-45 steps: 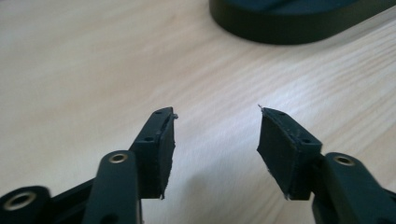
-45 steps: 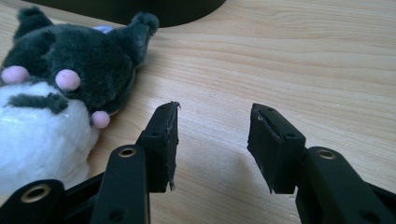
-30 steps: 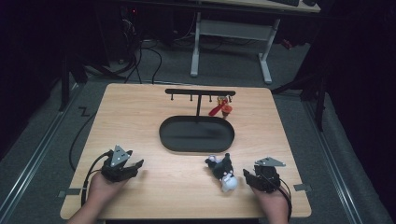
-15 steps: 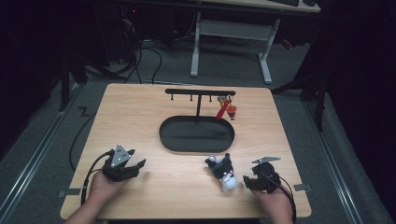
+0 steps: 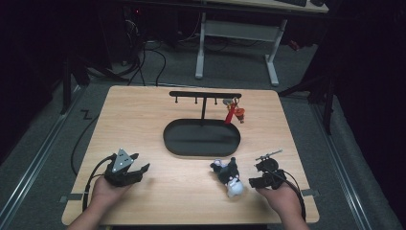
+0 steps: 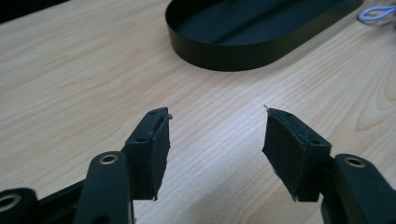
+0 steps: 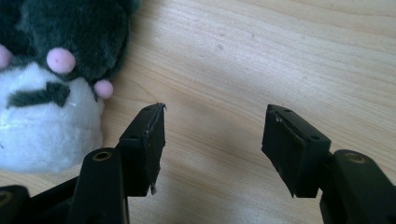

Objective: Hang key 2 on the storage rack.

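My right gripper (image 7: 212,140), jaws just opening, has released the black-and-white plush toy (image 5: 229,176) beside it; left gripper (image 6: 215,142) released, idle; black oval tray (image 5: 201,139) unfilled; placing remains.

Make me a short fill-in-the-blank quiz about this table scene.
1. The plush toy lies on the table beside the ____ tool.
2. The black tray is ____ in shape.
3. A red charm hangs from the ____.
4. Nothing sits between the left tool's ____.

Missing: right; oval; rack; jaws
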The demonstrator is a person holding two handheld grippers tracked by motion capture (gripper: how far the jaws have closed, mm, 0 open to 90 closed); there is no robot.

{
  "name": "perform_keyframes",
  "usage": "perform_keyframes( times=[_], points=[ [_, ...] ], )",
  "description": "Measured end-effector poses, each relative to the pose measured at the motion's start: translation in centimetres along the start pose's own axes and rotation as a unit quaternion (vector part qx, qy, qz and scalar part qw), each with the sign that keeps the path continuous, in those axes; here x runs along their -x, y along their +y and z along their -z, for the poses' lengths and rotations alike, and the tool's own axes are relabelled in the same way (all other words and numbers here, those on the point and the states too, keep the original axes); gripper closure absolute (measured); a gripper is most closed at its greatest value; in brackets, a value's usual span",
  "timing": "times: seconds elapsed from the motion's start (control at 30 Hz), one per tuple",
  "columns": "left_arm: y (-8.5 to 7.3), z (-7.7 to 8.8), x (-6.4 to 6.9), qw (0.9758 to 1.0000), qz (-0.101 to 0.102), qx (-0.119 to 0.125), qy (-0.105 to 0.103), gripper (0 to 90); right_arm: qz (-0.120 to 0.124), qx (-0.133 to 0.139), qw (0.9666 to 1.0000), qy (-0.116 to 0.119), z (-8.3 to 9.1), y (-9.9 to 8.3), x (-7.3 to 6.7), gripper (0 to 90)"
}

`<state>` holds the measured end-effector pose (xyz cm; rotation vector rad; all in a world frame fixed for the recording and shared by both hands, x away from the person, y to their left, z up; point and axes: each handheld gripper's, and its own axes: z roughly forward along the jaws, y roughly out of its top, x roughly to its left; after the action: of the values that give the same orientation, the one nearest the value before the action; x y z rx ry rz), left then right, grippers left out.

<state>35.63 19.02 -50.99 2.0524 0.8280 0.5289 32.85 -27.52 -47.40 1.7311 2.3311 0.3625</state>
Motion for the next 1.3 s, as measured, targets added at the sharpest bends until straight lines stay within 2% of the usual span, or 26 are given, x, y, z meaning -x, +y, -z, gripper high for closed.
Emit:
perform_keyframes(
  times=[0.13, 0.2, 0.3, 0.47, 0.53, 0.67, 0.9, 1.0, 1.1, 1.3],
  points=[
    [0.0, -0.4, 0.4, 0.9999, -0.009, -0.008, -0.012, 39.2, 0.007, -0.016, 0.9999, -0.002, 0.4, 0.5, -0.1, 39.1],
    [0.0, -0.4, 0.5, 0.9998, -0.008, -0.006, -0.018, 38.8, 0.02, -0.035, 0.9991, -0.009, 0.6, 0.7, -0.3, 38.0],
    [0.0, -0.1, 0.6, 0.9996, 0.001, -0.006, -0.026, 38.2, 0.034, -0.044, 0.9981, -0.025, 1.1, 0.9, -0.7, 37.2],
    [0.0, 0.5, 0.8, 0.9998, -0.002, 0.007, -0.021, 36.9, 0.04, -0.06, 0.9973, -0.015, 2.1, 1.3, -1.4, 33.5],
    [0.1, 0.5, 0.7, 0.9997, 0.002, 0.01, -0.023, 36.0, 0.04, -0.058, 0.9975, -0.006, 2.5, 1.6, -1.8, 31.6],
    [0.0, 0.4, 0.7, 0.9998, -0.007, 0.006, -0.018, 35.3, 0.055, -0.052, 0.9971, 0.005, 3.3, 2.1, -2.8, 28.2],
    [0.1, 0.2, 0.8, 0.9997, -0.014, 0.003, -0.018, 35.4, 0.067, -0.057, 0.9955, 0.034, 3.8, 3.0, -4.6, 22.9],
    [0.1, 0.3, 0.8, 0.9997, -0.014, 0.004, -0.018, 35.3, 0.075, -0.056, 0.9946, 0.044, 3.4, 3.4, -5.5, 21.6],
    [0.2, 0.4, 0.8, 0.9997, -0.015, 0.005, -0.017, 35.3, 0.081, -0.069, 0.993, 0.051, 2.2, 3.8, -6.5, 20.3],
    [0.2, 0.2, 0.9, 0.9997, -0.017, 0.001, -0.018, 35.2, 0.075, -0.089, 0.9915, 0.058, 0.1, 3.9, -7.0, 22.5]
  ],
)
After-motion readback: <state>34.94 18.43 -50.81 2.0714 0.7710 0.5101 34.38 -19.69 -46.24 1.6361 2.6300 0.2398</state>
